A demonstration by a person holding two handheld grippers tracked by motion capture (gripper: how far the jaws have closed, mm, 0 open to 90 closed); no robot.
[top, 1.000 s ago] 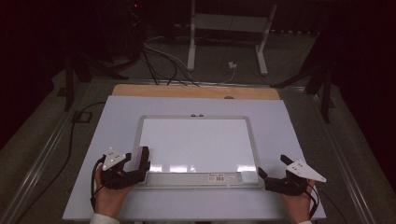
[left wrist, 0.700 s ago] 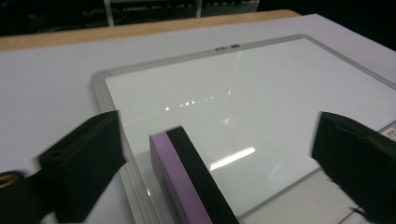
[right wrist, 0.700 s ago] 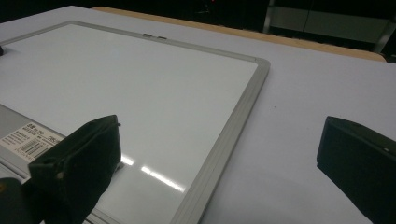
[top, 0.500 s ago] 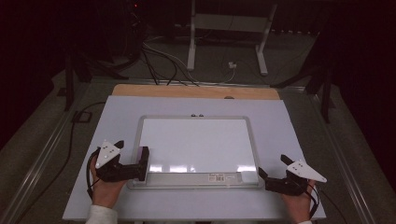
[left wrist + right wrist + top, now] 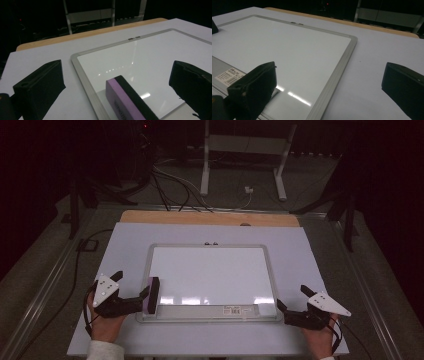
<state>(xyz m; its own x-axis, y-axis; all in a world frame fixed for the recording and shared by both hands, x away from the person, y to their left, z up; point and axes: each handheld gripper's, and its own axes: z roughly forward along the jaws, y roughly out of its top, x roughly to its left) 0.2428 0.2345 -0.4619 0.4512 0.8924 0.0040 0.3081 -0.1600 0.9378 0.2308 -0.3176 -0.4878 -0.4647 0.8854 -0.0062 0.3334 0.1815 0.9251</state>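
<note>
A whiteboard with a grey frame lies flat on the white tabletop. A purple-and-black eraser rests at its near left corner. My left gripper stands just left of the board. In the left gripper view the eraser lies between the wide jaws of the left gripper, touched by neither. These jaws have just been opening. My right gripper sits off the board's near right corner. In the right gripper view the right gripper is open astride the whiteboard's right frame, holding nothing.
A barcode label sits on the board's near tray. A wooden strip runs along the table's far edge. Beyond it, cables and a white stand occupy the dark floor. Bare tabletop surrounds the board.
The left gripper has let go of the eraser and drawn back to the left, its jaws now wide. The eraser stays at the board's left edge. The right gripper has not moved.
</note>
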